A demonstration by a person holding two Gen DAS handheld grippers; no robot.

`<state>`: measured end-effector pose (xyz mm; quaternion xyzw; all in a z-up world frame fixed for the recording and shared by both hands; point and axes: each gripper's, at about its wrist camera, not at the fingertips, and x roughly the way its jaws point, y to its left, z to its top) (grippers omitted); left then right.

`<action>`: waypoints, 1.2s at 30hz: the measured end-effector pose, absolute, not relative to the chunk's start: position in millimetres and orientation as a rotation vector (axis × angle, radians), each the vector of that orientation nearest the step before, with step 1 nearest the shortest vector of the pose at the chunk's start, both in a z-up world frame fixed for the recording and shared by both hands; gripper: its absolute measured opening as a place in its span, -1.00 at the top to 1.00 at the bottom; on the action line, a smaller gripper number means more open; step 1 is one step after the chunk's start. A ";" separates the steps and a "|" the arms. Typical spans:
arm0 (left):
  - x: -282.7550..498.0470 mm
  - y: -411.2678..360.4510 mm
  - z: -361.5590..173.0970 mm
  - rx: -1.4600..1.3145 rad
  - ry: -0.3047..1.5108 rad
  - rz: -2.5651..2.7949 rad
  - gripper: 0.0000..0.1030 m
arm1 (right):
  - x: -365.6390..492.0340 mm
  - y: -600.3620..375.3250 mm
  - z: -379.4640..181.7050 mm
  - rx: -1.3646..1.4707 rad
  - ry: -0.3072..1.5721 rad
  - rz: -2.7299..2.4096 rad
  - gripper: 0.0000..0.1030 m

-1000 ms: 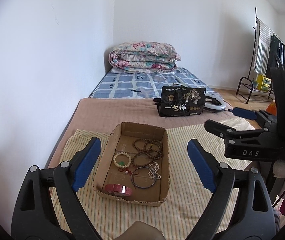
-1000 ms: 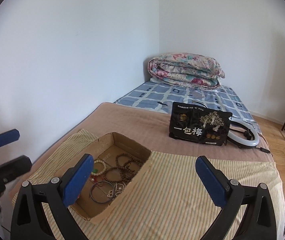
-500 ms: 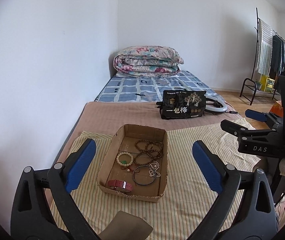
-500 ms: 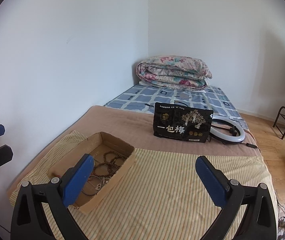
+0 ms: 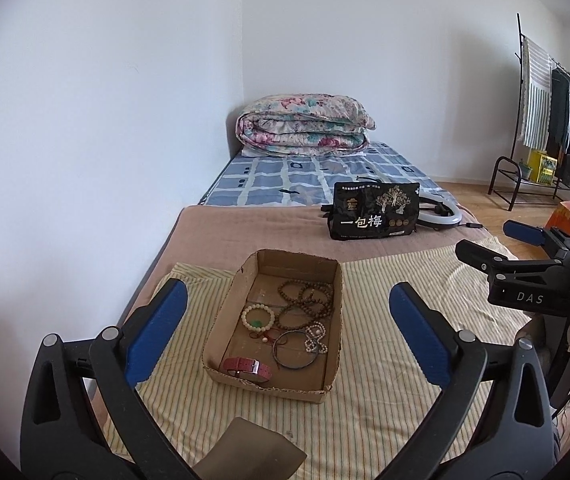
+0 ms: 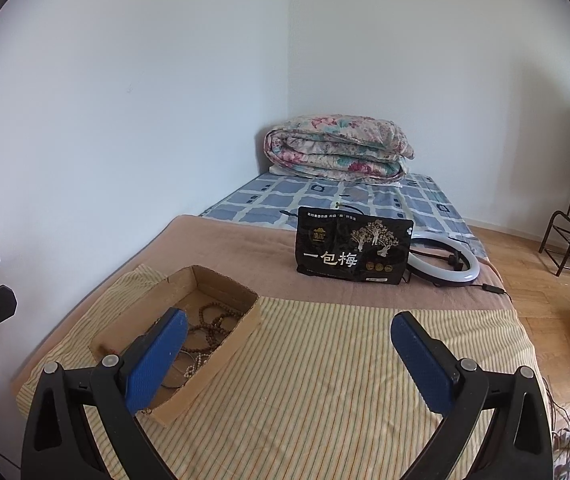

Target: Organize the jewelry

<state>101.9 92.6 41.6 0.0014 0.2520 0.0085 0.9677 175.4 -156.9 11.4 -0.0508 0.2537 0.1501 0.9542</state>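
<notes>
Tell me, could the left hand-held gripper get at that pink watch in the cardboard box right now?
Probably yes. The left hand-held gripper is open and empty, facing the box. The pink watch lies uncovered by the near wall, apart from the bracelets; that low wall may crowd the fingers.

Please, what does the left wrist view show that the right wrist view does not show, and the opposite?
Only the left wrist view shows the pink watch, the white bead bracelet and the clothes rack with hanging clothes. Only the right wrist view shows the whole ring light. Both share the cardboard box with brown beads, the black bag, the folded quilt, and each open, empty claw: left claw, right claw.
</notes>
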 end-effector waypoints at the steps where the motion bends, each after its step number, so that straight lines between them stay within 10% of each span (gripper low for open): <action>1: 102.3 93.0 41.6 0.005 0.510 0.019 -0.99 | 174.8 -157.1 11.6 -0.104 0.515 0.306 -0.99; 36: 97.0 90.1 32.0 0.028 0.524 0.058 -0.99 | 174.0 -168.7 -1.5 -0.091 0.557 0.297 -0.99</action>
